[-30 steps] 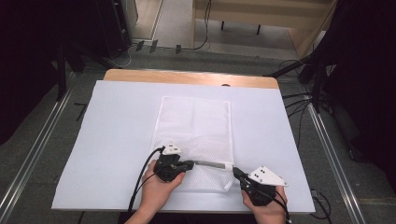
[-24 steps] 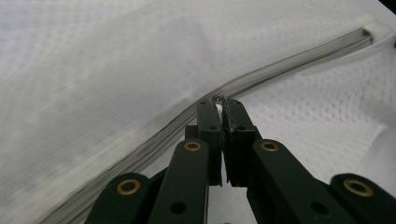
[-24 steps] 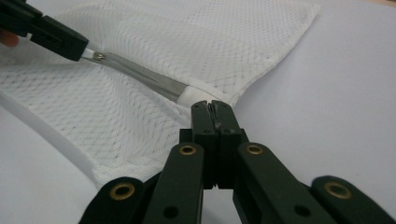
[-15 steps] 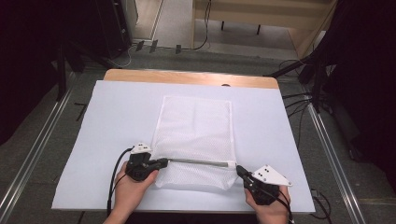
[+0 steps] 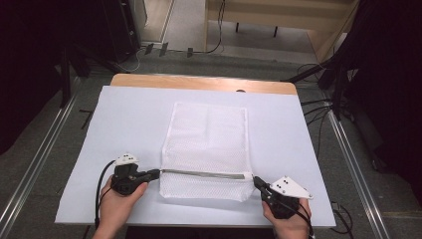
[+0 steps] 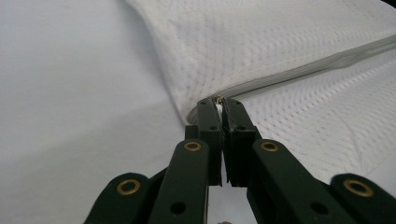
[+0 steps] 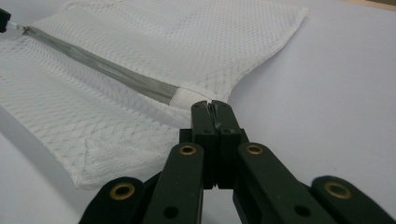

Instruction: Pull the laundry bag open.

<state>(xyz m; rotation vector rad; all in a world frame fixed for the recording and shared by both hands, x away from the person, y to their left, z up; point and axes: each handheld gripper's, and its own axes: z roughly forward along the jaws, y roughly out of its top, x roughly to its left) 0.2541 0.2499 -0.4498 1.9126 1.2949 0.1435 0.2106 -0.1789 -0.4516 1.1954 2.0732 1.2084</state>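
Right gripper (image 7: 215, 106) pinches the mesh bag's (image 7: 154, 60) edge beside its zipper (image 7: 102, 70).

Worktop (image 5: 199, 82) of pale wood, mostly covered by a white sheet (image 5: 124, 124), only a strip of wood left bare along the far edge. Grey floor (image 5: 45, 144) around it, with metal rails (image 5: 30, 174) down the left side and another (image 5: 356, 174) down the right. Black cables (image 5: 318, 107) strewn near the far right corner. Dark equipment (image 5: 104, 30) behind on the left, wooden furniture (image 5: 278, 15) behind on the right.
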